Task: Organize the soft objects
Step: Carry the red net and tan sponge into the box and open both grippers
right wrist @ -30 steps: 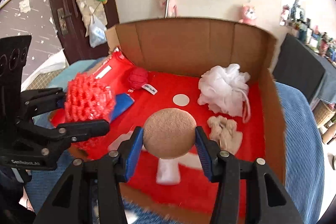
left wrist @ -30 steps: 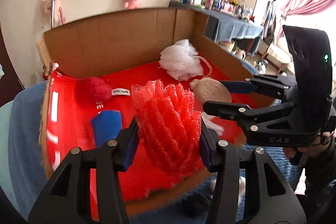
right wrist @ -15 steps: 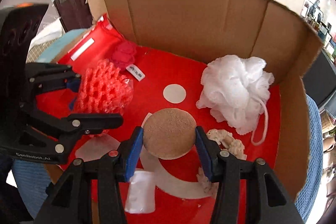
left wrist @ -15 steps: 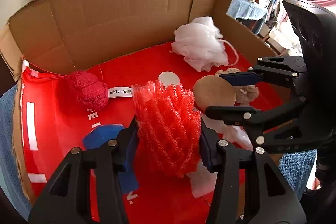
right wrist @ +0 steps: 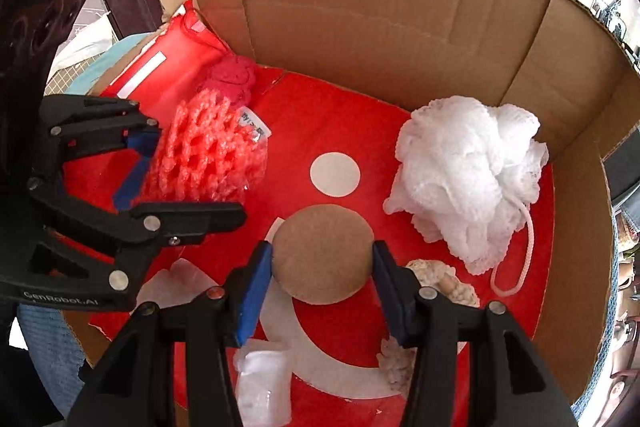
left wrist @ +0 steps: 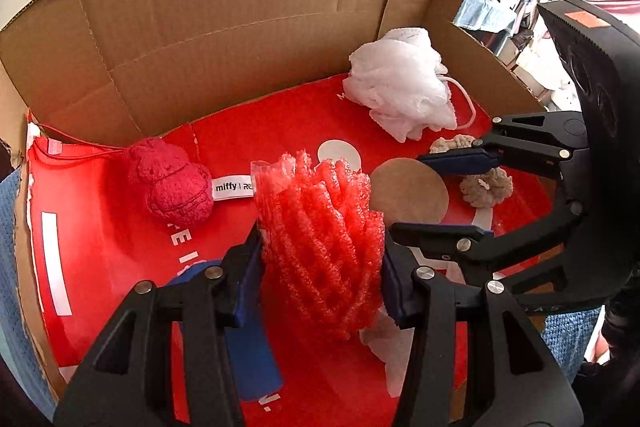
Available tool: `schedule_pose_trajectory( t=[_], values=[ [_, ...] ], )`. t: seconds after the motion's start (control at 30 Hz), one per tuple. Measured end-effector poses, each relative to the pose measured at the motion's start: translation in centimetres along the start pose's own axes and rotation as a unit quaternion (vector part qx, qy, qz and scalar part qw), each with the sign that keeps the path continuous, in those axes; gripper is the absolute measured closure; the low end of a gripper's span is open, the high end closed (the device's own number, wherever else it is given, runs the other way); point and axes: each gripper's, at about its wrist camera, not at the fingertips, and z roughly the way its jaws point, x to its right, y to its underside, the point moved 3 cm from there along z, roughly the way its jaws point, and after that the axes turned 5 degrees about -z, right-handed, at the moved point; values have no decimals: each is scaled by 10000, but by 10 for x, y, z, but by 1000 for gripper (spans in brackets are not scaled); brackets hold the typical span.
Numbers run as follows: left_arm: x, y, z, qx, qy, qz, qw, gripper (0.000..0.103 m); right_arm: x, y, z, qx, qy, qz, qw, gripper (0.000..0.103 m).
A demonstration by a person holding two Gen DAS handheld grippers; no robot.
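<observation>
My left gripper (left wrist: 320,259) is shut on a red foam net sleeve (left wrist: 320,239) and holds it low over the left half of a cardboard box (left wrist: 240,7). My right gripper (right wrist: 322,263) is shut on a round tan sponge pad (right wrist: 322,255) over the box's middle. Each gripper shows in the other's view: the right gripper (left wrist: 452,195) with the tan pad (left wrist: 412,193), and the left gripper (right wrist: 184,175) with the red net (right wrist: 204,159).
The box floor is a red bag (left wrist: 100,247). On it lie a white mesh bath pouf (right wrist: 468,171), a dark red plush toy (left wrist: 172,183), a beige knitted piece (left wrist: 486,187), a blue item (left wrist: 248,347) and a clear plastic piece (right wrist: 264,383). Blue cloth surrounds the box.
Both grippers have moved forward and down into the box with their objects still held. The box walls now fill the views.
</observation>
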Motion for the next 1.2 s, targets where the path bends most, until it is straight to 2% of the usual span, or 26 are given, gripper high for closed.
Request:
schedule_pose_trajectory(
  t=[0.63,0.93,1.2],
  values=[
    [0,2,0,38,-29,41,10000,52,-3,-1,11,-83,-37,26,10000,49],
    [-5,2,-1,62,-17,-40,10000,44,-1,1,10,-77,-34,20,10000,47],
    [-4,1,-2,129,-58,-46,9999,43,-1,1,9,-74,-32,22,10000,46]
  ],
)
